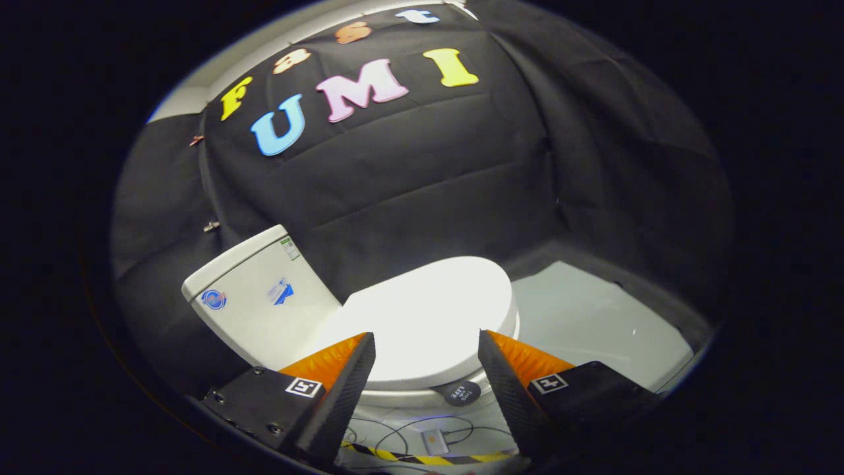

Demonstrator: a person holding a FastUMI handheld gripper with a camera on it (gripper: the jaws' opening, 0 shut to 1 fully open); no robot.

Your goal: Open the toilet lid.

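A white toilet stands ahead of me, seen from its side. Its lid (428, 316) lies shut and flat on the bowl, brightly lit. The white tank (260, 300) rises behind the lid, beyond my left finger. My gripper (427, 346) is open, its two black-and-orange fingers (346, 379) spread wide on either side of the lid's near edge, a little above it and touching nothing. A round dark sticker (461, 393) sits on the bowl's side just below the lid's rim, between the fingers.
Black cloth walls close in the booth behind and to the right of the toilet. A pale floor (593, 316) shows beyond the right finger. Below the bowl lie cables, a small grey box (435, 441) and a yellow-black striped tape (422, 456).
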